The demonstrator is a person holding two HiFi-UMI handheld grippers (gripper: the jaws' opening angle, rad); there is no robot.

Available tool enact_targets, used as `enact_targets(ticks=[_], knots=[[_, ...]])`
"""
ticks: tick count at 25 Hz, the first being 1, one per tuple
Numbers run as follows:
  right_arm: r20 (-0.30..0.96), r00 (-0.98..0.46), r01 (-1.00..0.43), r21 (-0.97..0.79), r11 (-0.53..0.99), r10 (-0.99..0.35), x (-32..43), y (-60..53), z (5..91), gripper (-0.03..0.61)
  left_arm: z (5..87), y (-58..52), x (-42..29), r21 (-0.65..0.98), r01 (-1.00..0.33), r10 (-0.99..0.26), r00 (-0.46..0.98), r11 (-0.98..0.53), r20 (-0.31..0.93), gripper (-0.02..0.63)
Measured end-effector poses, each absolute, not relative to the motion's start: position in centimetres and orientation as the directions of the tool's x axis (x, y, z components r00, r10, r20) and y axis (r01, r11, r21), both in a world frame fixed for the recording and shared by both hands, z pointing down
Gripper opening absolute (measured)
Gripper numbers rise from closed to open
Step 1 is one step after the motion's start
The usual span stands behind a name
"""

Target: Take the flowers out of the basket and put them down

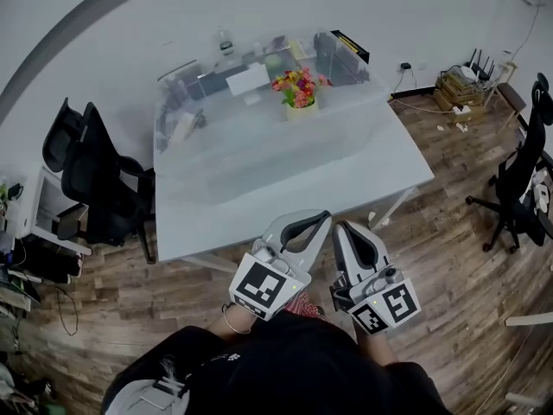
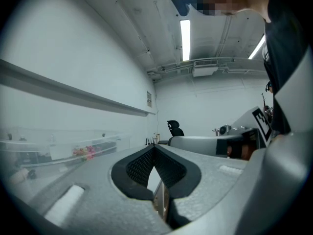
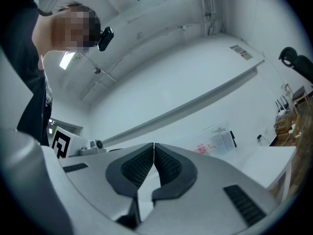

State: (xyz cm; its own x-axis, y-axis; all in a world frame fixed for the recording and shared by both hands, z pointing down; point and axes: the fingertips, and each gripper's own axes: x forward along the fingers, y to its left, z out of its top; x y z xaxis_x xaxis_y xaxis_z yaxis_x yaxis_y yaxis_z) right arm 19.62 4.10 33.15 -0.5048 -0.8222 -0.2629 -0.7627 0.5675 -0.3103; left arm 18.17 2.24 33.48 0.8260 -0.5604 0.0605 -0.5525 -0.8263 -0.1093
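**Flowers sit untouched in basket as both grippers hold at the worktop's edge**

The flowers (image 1: 295, 85) stand in a small pale basket (image 1: 301, 109) toward the far end of the white worktop (image 1: 259, 210). They lie inside the outline of a large clear plastic bin (image 1: 173, 145), whose near wall runs between the basket and the person. The bunch appears upright, its long axis vertical and its red, pink and orange blooms turned up toward the head camera. A white sheet (image 1: 249, 79) lies just to its left inside the bin. A dark box (image 1: 339, 54) stands to its right at the far edge.

The left gripper (image 1: 321, 219) and right gripper (image 1: 339, 226) are held side by side at the near edge of the worktop, pointing across it. The fingers of each are pressed together at the tips with nothing between them. Both are well apart from the basket, with a stretch of bare worktop and the bin's wall in between. In the two gripper views the flowers show only as a small smear of colour behind the clear plastic.

Around the worktop on the wooden floor (image 1: 432, 219) are two black office chairs (image 1: 86, 175) at its left and a third chair (image 1: 518, 180) at the right. A cluttered crate (image 1: 458, 86) sits by the far wall.
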Motion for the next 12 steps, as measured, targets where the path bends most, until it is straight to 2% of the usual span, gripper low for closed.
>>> enact_targets(ticks=[12], knots=[[-0.252, -0.485, -0.777, -0.316, 0.545, -0.837, 20.6, -0.8, 32.5, 0.012, 32.2, -2.7, 19.9, -0.091, -0.517, -0.520, 0.854, -0.851, 0.012, 0.002]])
